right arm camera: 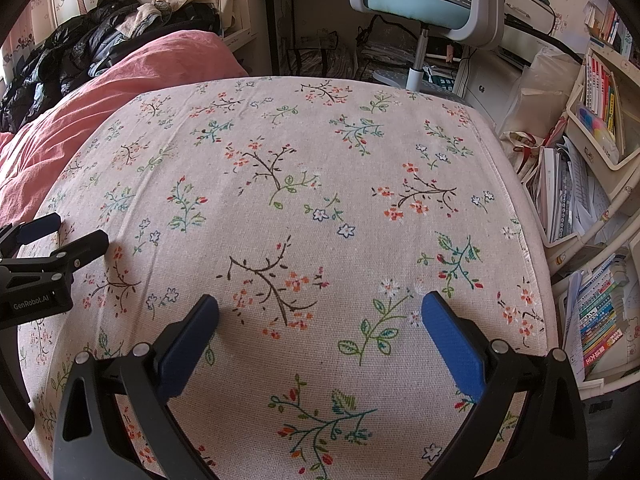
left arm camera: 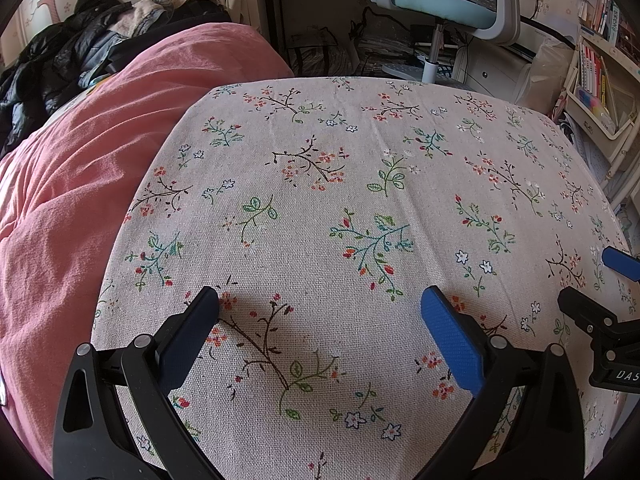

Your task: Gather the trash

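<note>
Here, no trash can be made out anywhere on the flowery cloth, so where the trash is cannot be told. The cloth is rough and woven, with small printed twigs, leaves and flowers, and its near edge is cut off at the bottom of both views.

The left gripper hangs just above the cloth with its two fingers spread wide and nothing between them. The right gripper is the same: wide open and holding nothing. Each has flat blue pads with a bumpy grip on black plastic arms. Each gripper shows only partly at the edge of the other's view.

Beside the cloth, on its left, lies a soft, wrinkly pink blanket. Past that blanket is a heap of dark, shiny jackets, jumbled and hard to tell apart. Beyond the cloth's far edge stands a grey chair with a blue seat, its top cut off. To the cloth's right are shelves of books and loose papers.
</note>
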